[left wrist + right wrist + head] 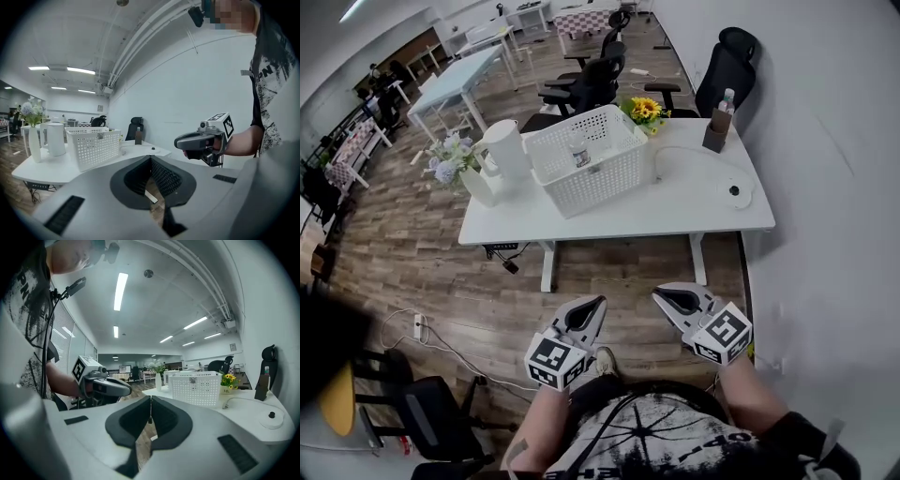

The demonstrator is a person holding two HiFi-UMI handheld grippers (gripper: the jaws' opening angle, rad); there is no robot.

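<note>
Basket (592,183) on white table (694,202)

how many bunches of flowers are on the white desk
2: sunflowers at the far edge, right of the white basket; pale flowers in a vase at the left end. The basket may hide more.

Only one inscription was legible: large pale letters reading "PN" on the person's dark printed T-shirt (18,284), with the rest of the word cut off. A small tag (192,379) on the white perforated plastic basket (197,392) was too small to read.
</note>
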